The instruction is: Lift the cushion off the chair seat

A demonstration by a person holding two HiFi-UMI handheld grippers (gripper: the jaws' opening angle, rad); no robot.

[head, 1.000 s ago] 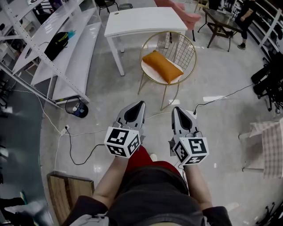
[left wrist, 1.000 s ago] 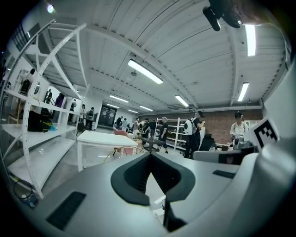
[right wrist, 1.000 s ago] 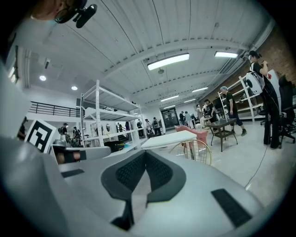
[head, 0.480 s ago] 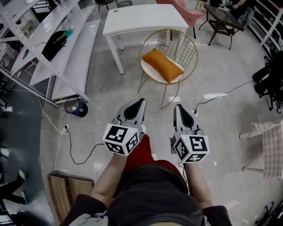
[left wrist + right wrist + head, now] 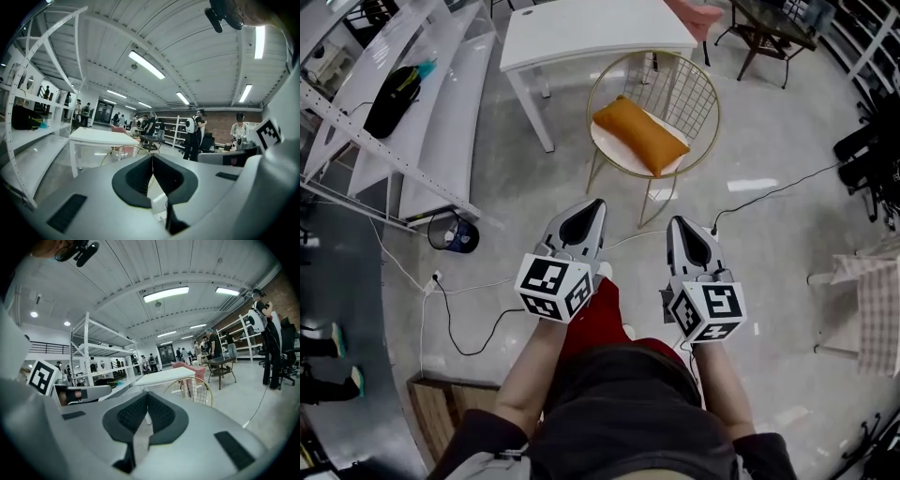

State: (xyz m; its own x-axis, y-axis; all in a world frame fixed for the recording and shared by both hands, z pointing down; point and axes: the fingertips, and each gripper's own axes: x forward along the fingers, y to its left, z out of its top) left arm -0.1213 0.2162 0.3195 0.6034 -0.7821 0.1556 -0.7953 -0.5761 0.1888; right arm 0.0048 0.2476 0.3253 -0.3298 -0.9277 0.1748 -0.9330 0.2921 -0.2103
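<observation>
An orange cushion [image 5: 639, 135] lies on the white seat of a gold wire chair [image 5: 698, 112] ahead of me in the head view. My left gripper [image 5: 594, 204] and right gripper [image 5: 680, 225] are held side by side, well short of the chair and pointing toward it. Both are shut with nothing between the jaws. In the right gripper view the chair's wire back [image 5: 194, 390] shows past the closed jaws [image 5: 147, 395]; the cushion is hidden there. In the left gripper view the chair rim [image 5: 124, 152] peeks above the closed jaws [image 5: 152, 157].
A white table [image 5: 591, 33] stands just behind the chair. White shelving [image 5: 403, 122] runs along the left with a black bag [image 5: 389, 98] on it. Cables [image 5: 478, 291] trail over the floor near my feet. A dark table [image 5: 769, 33] and several people stand farther back.
Both grippers have moved forward toward the chair, which now sits nearer and lower in the head view. The jaws have stayed shut.
</observation>
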